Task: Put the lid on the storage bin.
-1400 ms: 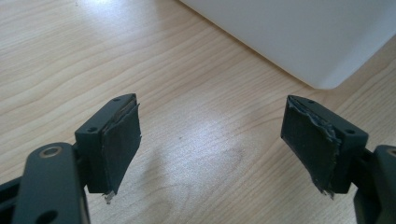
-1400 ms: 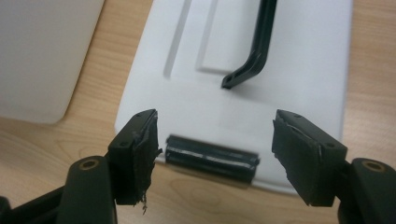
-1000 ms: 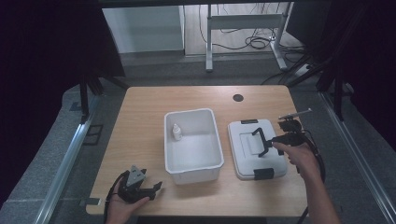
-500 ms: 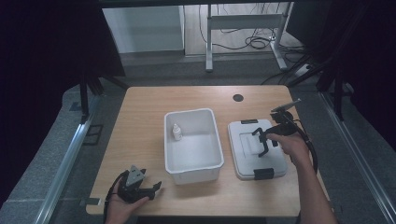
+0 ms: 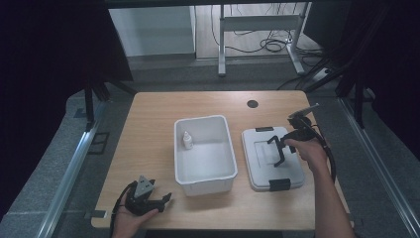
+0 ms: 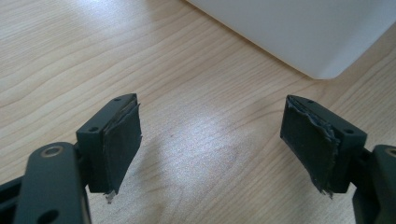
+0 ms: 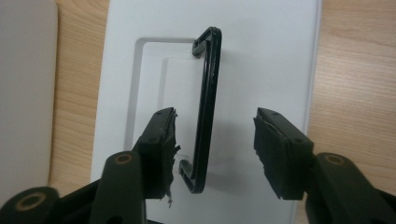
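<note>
A white bin (image 5: 227,163) stands open mid-table with a small white bottle (image 5: 187,140) upright against its left wall. To its right lies a flat white lid (image 5: 292,171) with black clips. Its thin black handle (image 7: 206,102) stands up from the lid. My right gripper (image 5: 278,150) hovers over the lid, open, its jaws on either side of the handle (image 5: 274,148). In the right gripper view (image 7: 215,135) the handle is close to the left pad, not pinched. My left gripper (image 5: 163,200) rests open near the front left edge, empty (image 6: 210,135), pointing at the bin's corner (image 6: 303,32).
The wooden table (image 5: 153,129) has a round black cable hole (image 5: 252,103) at the back. A cable trails from the right gripper along the forearm (image 5: 324,198). Metal rails and a desk frame stand on the floor beyond the table.
The right gripper has moved left from the lid's right edge to over its middle, so its jaws now straddle the handle. The left gripper has stayed put.
</note>
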Motion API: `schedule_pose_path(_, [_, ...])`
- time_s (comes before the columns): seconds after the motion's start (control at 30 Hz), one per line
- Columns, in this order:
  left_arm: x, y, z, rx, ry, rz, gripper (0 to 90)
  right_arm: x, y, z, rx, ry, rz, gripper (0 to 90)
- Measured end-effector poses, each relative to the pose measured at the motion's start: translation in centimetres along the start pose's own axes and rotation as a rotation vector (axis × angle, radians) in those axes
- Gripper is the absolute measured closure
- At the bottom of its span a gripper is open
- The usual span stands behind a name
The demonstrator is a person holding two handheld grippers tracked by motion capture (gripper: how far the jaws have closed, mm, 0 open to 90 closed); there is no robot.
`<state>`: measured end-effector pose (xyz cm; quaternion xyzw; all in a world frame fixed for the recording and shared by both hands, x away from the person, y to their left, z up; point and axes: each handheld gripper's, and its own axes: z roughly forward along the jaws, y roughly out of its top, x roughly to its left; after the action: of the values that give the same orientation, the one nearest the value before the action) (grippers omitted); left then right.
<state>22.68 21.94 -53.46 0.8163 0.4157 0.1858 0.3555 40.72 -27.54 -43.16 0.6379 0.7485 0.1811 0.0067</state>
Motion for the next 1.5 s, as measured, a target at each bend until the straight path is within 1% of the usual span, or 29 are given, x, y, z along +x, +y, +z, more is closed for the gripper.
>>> schedule_pose_path(0.03, [0.0,0.0,0.0,0.001,-0.001,0.001,20.6,-0.1,0.1,0.2,0.007,0.0,-0.001,51.7])
schedule_pose_path(0.13, [0.0,0.0,0.1,0.001,-0.003,0.004,20.6,-0.2,0.3,0.7,0.008,0.017,0.008,55.6])
schedule_pose_path(0.23, [-0.1,0.0,0.1,0.004,-0.003,0.008,20.7,-0.4,0.8,1.4,0.015,0.019,0.021,60.3])
schedule_pose_path(0.27, [-0.1,0.0,0.1,0.005,-0.004,0.009,20.7,-0.6,1.1,1.7,0.016,0.022,0.034,64.5])
schedule_pose_path(0.33, [-0.1,0.0,0.1,0.005,-0.003,0.011,20.7,-0.7,1.3,1.8,0.017,0.024,0.042,67.5])
schedule_pose_path(0.43, [-0.1,0.0,0.2,0.01,-0.004,0.014,20.7,-0.7,1.4,2.0,0.018,0.019,0.045,69.8])
schedule_pose_path(0.5, [-0.2,0.0,0.2,0.013,-0.004,0.017,20.7,-0.7,1.4,2.4,0.032,0.031,0.046,72.2])
schedule_pose_path(0.57, [-0.2,0.0,0.2,0.013,-0.004,0.019,20.8,-0.7,1.3,2.6,0.038,0.031,0.048,73.2])
schedule_pose_path(0.6, [-0.2,0.0,0.2,0.014,-0.006,0.021,20.8,-0.6,1.2,2.9,0.046,0.036,0.057,76.1])
schedule_pose_path(0.63, [-0.2,0.0,0.2,0.014,-0.006,0.021,20.8,-0.6,1.2,2.9,0.046,0.036,0.057,76.1])
schedule_pose_path(0.67, [-0.3,0.0,0.2,0.015,-0.006,0.021,20.8,-0.5,1.2,3.1,0.052,0.033,0.059,78.3])
schedule_pose_path(0.7, [-0.3,0.0,0.3,0.016,-0.007,0.023,20.8,-0.4,1.2,3.3,0.051,0.044,0.072,82.2])
schedule_pose_path(0.73, [-0.3,0.0,0.3,0.016,-0.007,0.023,20.8,-0.4,1.2,3.3,0.051,0.044,0.072,82.2])
schedule_pose_path(0.8, [-0.3,0.0,0.4,0.019,-0.007,0.025,20.9,-0.3,1.3,3.2,0.049,0.061,0.083,84.5])
schedule_pose_path(0.87, [-0.3,0.0,0.4,0.02,-0.006,0.026,20.9,-0.2,1.3,3.2,0.046,0.062,0.089,84.9])
schedule_pose_path(0.9, [-0.3,0.0,0.4,0.021,-0.006,0.027,21.0,0.0,1.4,3.0,0.039,0.052,0.089,85.1])
schedule_pose_path(0.93, [-0.3,0.0,0.4,0.021,-0.006,0.027,21.0,0.0,1.4,3.0,0.039,0.052,0.089,85.1])
schedule_pose_path(0.97, [-0.3,0.0,0.4,0.02,-0.006,0.026,21.0,0.1,1.4,2.9,0.045,0.036,0.079,85.1])
schedule_pose_path(1.0, [-0.3,0.0,0.3,0.019,-0.006,0.025,21.0,0.3,1.6,2.5,0.05,0.019,0.079,85.2])
schedule_pose_path(1.07, [-0.3,0.0,0.4,0.019,-0.005,0.025,21.0,0.4,1.6,2.2,0.041,0.02,0.081,85.2])
schedule_pose_path(1.13, [-0.3,0.0,0.4,0.019,-0.005,0.025,21.0,0.6,1.7,1.4,0.026,0.034,0.095,85.2])
schedule_pose_path(1.2, [-0.3,0.0,0.4,0.02,-0.005,0.026,21.0,1.0,1.8,0.4,0.012,0.038,0.094,85.2])
schedule_pose_path(1.23, [-0.3,0.0,0.4,0.02,-0.005,0.027,21.0,1.5,1.9,-0.7,-0.004,0.04,0.082,85.3])
schedule_pose_path(1.27, [-0.3,-0.1,0.4,0.02,-0.004,0.027,21.0,1.5,1.9,-0.7,-0.004,0.04,0.082,85.3])
schedule_pose_path(1.3, [-0.3,-0.1,0.4,0.022,-0.003,0.028,21.0,1.8,2.0,-1.3,-0.016,0.043,0.074,85.3])
schedule_pose_path(1.33, [-0.3,-0.1,0.4,0.022,-0.002,0.029,21.0,2.3,2.1,-2.6,-0.037,0.047,0.057,85.3])
schedule_pose_path(1.37, [-0.3,-0.1,0.4,0.023,-0.002,0.03,21.0,2.3,2.1,-2.6,-0.037,0.047,0.057,85.3])
schedule_pose_path(1.43, [-0.3,-0.1,0.4,0.022,-0.002,0.029,21.0,2.8,2.1,-3.8,-0.052,0.052,0.045,85.3])
schedule_pose_path(1.5, [-0.3,-0.1,0.4,0.019,-0.002,0.03,21.0,3.3,2.2,-5.1,-0.068,0.065,0.035,85.3])
